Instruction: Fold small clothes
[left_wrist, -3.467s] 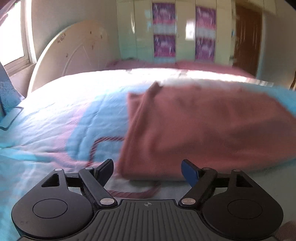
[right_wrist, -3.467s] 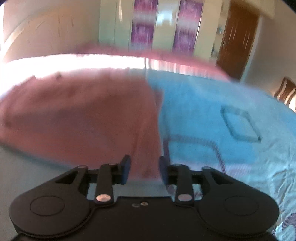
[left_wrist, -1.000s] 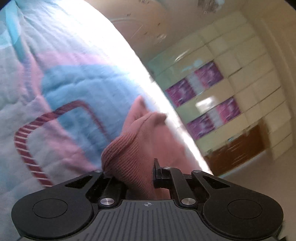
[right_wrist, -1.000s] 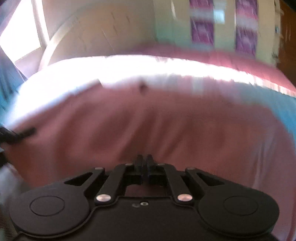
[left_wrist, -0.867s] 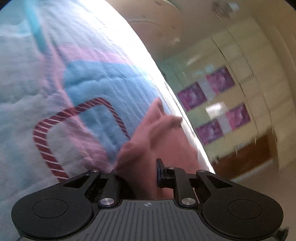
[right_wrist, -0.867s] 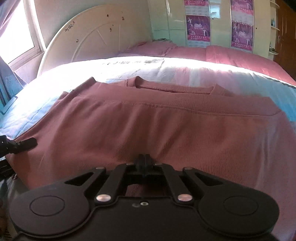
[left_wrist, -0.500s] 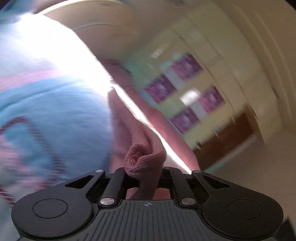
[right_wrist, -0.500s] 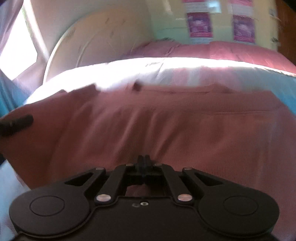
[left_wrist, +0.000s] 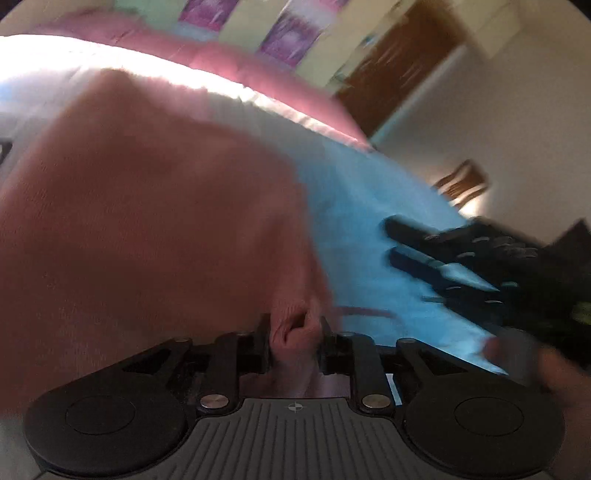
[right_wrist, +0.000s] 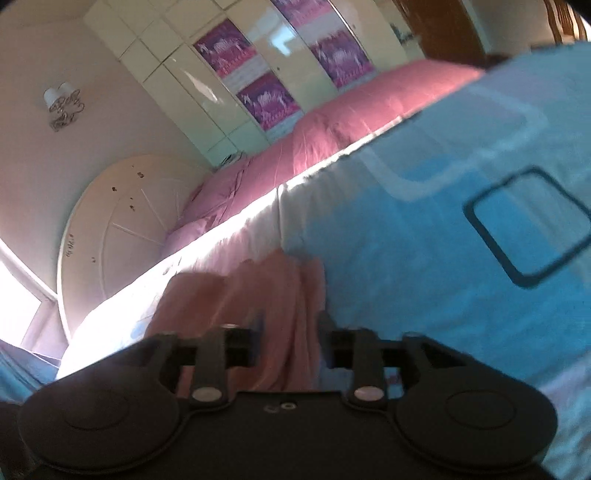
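Observation:
A dusty-pink knit garment (left_wrist: 147, 221) lies spread on the blue quilt (left_wrist: 362, 206) and fills the left of the blurred left wrist view. My left gripper (left_wrist: 293, 332) is shut on a bunched fold of the garment (left_wrist: 291, 326). My right gripper (left_wrist: 391, 243) shows at the right of that view, over the quilt and apart from the garment, its two fingers parted. In the right wrist view my right gripper (right_wrist: 291, 332) is open, with the pink garment (right_wrist: 266, 306) lying ahead between its fingers, not pinched.
A pink bedspread (right_wrist: 332, 125) and pillows lie at the far side of the bed, with a white round headboard (right_wrist: 122, 229) behind. A cream wardrobe with purple panels (right_wrist: 258, 74) and a brown door (left_wrist: 388, 74) stand beyond. A wooden chair (left_wrist: 461, 181) is at the right.
My left gripper has swung the held fold rightward across the garment. My right gripper has let go of the garment, opened and moved off to the right over the quilt.

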